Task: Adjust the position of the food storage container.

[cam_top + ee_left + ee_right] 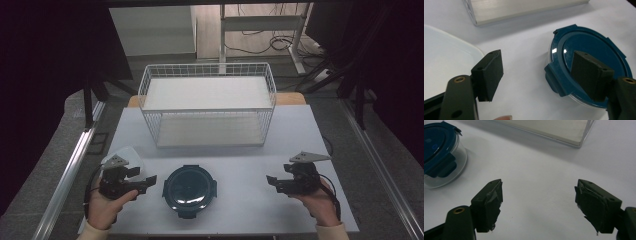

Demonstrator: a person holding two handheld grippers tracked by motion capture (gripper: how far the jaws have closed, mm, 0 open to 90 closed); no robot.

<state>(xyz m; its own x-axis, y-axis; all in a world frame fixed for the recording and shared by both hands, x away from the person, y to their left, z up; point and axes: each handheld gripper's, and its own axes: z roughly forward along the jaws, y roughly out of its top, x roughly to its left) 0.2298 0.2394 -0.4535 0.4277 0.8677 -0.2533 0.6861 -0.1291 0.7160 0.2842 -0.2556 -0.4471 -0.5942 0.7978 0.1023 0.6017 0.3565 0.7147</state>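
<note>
Both grippers hover low over the white table, and the round container sits between them near the front edge, roughly at the middle. It is a clear bowl with a dark blue clip-on lid, and all the lid flaps look folded down. Whether anything is inside, I cannot tell; through the clear wall in the right gripper view it looks empty, but the lid hides most of it.

The left gripper is just beside the container's left side, jaws wide apart and gripping nothing. In its own view one jaw already hangs over the lid, the other over bare table. The right gripper sits well apart on the other side, toward the front right corner, jaws also spread and holding nothing.

This reads as the approach, with the left hand about to take the container. The next move calls for lowering the jaws to either side of the rim or onto a flap, then closing squarely, as smooth plastic may slip.

At the back edge stands a white wire basket with two shelves, both bare. A clear, pale dish lies near the front left corner, partly under the left gripper, and it looks empty.
</note>
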